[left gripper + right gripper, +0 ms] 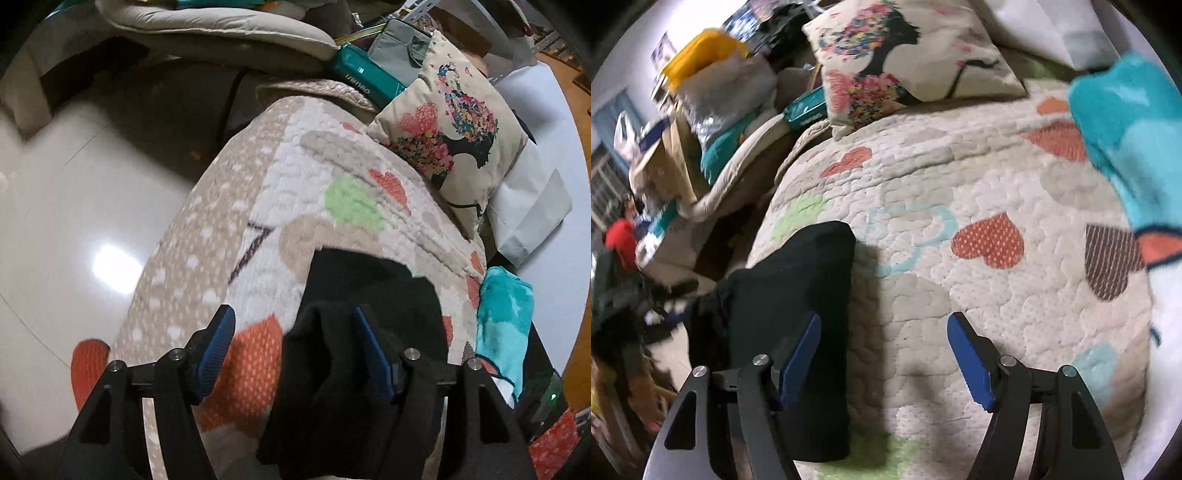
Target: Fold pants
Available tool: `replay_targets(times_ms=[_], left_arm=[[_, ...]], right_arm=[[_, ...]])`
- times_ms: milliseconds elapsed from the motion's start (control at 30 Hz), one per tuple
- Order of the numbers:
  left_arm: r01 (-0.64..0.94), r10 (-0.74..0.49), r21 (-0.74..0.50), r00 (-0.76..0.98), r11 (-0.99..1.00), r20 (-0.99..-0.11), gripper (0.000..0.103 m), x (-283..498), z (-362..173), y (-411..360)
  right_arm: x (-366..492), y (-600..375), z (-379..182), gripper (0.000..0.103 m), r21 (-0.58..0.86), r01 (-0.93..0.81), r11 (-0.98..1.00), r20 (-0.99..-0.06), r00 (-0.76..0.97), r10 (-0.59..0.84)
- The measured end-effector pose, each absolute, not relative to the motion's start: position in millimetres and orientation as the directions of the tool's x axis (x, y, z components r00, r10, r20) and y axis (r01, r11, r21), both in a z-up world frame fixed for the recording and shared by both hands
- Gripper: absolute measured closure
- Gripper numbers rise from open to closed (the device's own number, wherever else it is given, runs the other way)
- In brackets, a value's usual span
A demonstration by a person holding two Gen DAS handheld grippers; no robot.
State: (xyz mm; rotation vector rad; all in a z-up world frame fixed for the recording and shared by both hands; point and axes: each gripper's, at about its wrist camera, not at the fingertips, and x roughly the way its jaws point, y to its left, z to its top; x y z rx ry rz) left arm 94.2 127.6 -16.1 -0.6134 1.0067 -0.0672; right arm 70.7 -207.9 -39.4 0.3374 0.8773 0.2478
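The black pants lie in a narrow folded strip near the edge of the bed, on its heart-patterned quilt, long axis running away from both cameras toward the pillow. Both sets of jaws are released: the left gripper straddles a raised bunch of cloth, probably to lift it, and the right gripper hovers just beside the strip.

**Open quilt mid-bed, clutter at edges**

Quilted bed bare ahead of right hand-held gripper. Blocking: black pants left, printed pillow at far end, teal blanket right.
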Motion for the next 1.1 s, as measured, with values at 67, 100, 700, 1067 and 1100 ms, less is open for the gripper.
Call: replay_targets(times_ms=[67, 100, 700, 1067, 1100], left_arm=[[-0.209, -0.330, -0.511, 0.552, 0.834, -0.765, 0.036, 91.4, -16.3, 121.4], [-0.202, -0.317, -0.494, 0.556, 0.846, -0.768, 0.036, 91.1, -14.9, 117.9], [-0.152, -0.330, -0.451, 0.487, 0.879, -0.809, 0.036, 117.4, -26.7, 80.9], [-0.216, -0.320, -0.447, 0.446, 0.868, -0.836, 0.036, 89.7, -26.1, 102.9], [-0.211, -0.318, -0.444, 0.447, 0.871, -0.836, 0.036, 90.6, -25.1, 101.8]], right_arm=[[69.6, -207.5, -41.2, 0.027, 0.411, -0.075, 0.908, -0.701, 0.611, 0.368], [68.5, -206.2, -41.5, 0.027, 0.414, -0.082, 0.907, -0.699, 0.610, 0.374], [67.2, -170.7, -47.5, 0.034, 0.245, -0.161, 0.956, -0.756, 0.585, 0.292], [159.1, -105.7, -18.2, 0.034, 0.133, -0.369, 0.920, -0.773, 0.542, 0.330], [171.1, -99.3, -25.1, 0.034, 0.146, -0.378, 0.914, -0.796, 0.504, 0.336]])
